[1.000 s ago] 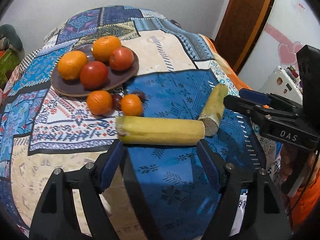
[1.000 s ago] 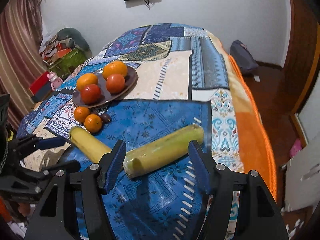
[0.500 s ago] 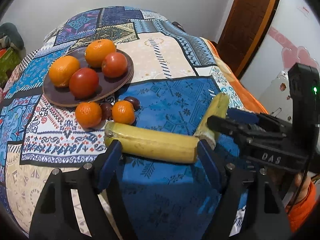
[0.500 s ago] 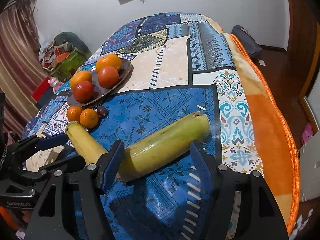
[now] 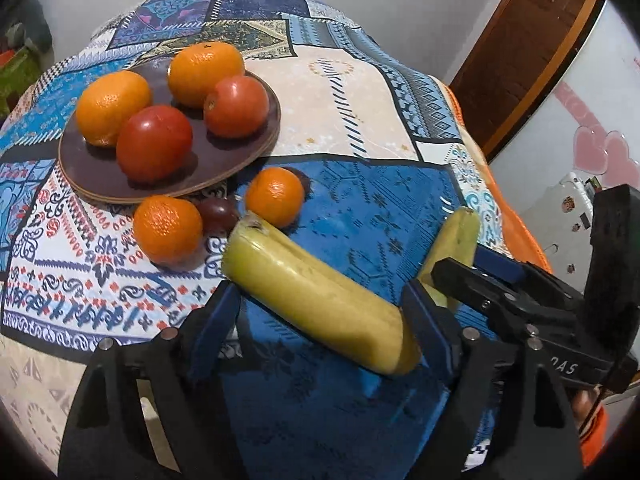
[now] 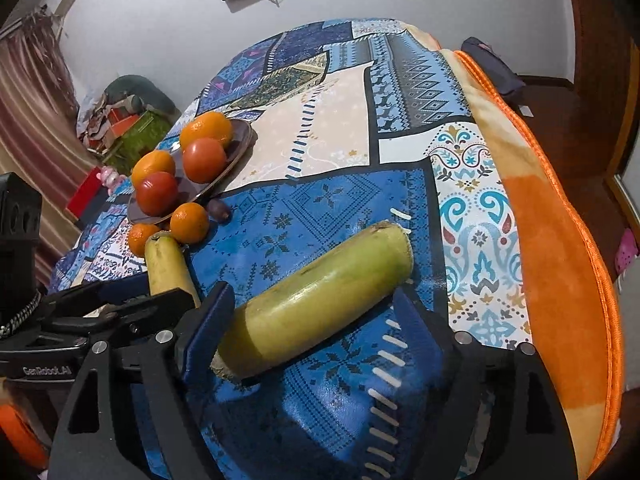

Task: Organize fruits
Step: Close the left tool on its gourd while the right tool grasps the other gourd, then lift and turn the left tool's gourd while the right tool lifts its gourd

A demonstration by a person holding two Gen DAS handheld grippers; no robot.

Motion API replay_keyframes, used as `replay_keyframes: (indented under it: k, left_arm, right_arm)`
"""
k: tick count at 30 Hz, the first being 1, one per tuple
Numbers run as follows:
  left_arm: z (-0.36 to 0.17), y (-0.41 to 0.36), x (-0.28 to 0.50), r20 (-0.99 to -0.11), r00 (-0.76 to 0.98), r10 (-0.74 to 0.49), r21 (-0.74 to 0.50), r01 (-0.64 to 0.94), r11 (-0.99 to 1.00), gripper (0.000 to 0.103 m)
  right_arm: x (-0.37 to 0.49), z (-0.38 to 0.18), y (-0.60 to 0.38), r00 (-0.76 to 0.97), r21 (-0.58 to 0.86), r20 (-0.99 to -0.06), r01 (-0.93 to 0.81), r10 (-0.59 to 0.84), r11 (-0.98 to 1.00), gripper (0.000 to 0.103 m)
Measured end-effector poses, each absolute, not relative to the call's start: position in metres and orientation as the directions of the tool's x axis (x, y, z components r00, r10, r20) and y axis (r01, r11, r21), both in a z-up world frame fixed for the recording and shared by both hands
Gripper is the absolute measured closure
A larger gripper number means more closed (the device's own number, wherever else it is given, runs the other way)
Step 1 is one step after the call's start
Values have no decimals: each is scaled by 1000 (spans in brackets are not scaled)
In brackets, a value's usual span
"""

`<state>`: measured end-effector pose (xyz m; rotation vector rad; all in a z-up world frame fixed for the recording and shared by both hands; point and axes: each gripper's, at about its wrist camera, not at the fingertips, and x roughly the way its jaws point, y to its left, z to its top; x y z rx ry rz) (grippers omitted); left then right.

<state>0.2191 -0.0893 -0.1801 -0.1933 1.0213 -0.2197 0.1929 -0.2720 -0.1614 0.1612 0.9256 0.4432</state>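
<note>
A yellow banana (image 5: 320,300) lies slantwise on the blue cloth between the fingers of my left gripper (image 5: 320,312). Its jaws are opening and the pads do not press the fruit. A greener banana (image 6: 320,292) lies between the fingers of my right gripper (image 6: 310,312), whose jaws are also opening around it without gripping. The right gripper (image 5: 468,272) and the left gripper (image 6: 148,294) each show in the other's view. A dark plate (image 5: 224,160) holds two oranges (image 5: 112,106) and two tomatoes (image 5: 154,142). Two small oranges (image 5: 168,228) and a dark plum (image 5: 218,214) lie beside it.
A patterned blanket (image 6: 320,120) covers the surface, with an orange border (image 6: 560,240) falling away at the right. A wooden door (image 5: 520,40) and a white appliance (image 5: 572,200) stand beyond it. Clutter (image 6: 128,128) sits at the far left.
Both grippers have come forward and down, so each banana now lies between the fingers instead of ahead of them. Both pairs of jaws stand wider than before.
</note>
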Motion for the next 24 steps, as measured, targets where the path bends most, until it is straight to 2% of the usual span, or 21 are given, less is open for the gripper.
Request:
replay_keyframes:
  k: [4,7,12,16,24]
  left_arm:
    - [-177,-91,213,-815,523,-250,-212,134,968,22]
    - [-170,-94,205,-806,544,-233,-157,183,971,29]
    - [-158,-90,196,-800,572,-183,-64,222,973,52]
    - [-158,-74,195,-807,564,-174,-83,183,980,52]
    - [-165,-83,203,-808,559,-185,-137,127,982,51]
  right_arm:
    - [195,-162,-261,512,290,-749,-316,419,904,24]
    - [194,-160,-255,515,267,-749,-341,417,901,30]
    - [192,-156,-244,504,254,-744,-396,440,882,46]
    - [189,-155,-239,488,251,-740,-437,462,864,55]
    - [185,-150,-234,482,217,-748,-472,456,854,63]
